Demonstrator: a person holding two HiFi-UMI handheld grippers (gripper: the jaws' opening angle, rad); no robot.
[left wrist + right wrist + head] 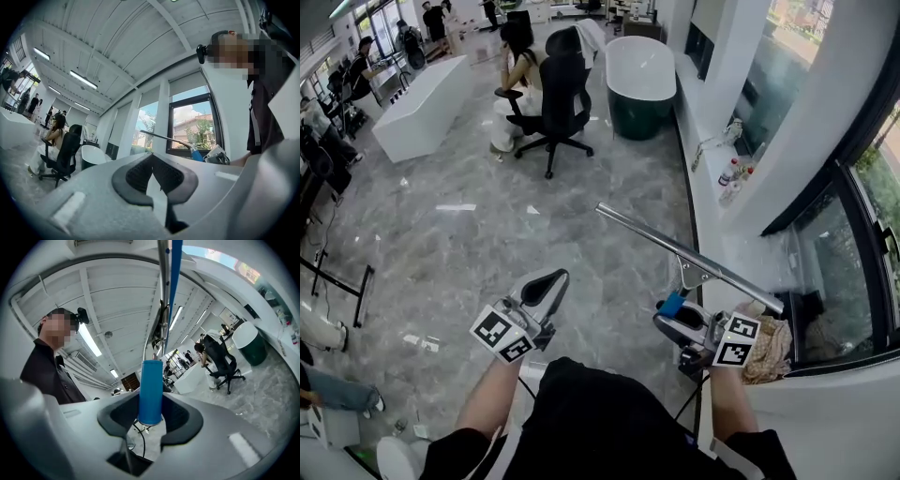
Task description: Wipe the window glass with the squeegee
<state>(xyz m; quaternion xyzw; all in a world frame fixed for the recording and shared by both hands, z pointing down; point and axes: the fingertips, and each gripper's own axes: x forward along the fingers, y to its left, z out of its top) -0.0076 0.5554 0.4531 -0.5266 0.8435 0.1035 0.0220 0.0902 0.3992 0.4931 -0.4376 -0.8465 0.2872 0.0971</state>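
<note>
We are carrying the squeegee (pixel 694 259) by its blue handle (pixel 151 390), our right hand-held gripper (pixel 677 323) clenching it while the long metal blade is stretching out ahead of the jaws. Our left hand-held gripper (pixel 546 287) is riding clamped shut on nothing, well apart to the left. The window glass (pixel 830 272) is standing just right of the right hand-held gripper, with a crumpled cloth (pixel 769 349) lying beside it.

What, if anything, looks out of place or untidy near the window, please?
A crumpled beige cloth lies bunched up on the window ledge, near the right gripper that holds the squeegee. Nothing else looks spilled or damaged.
</note>
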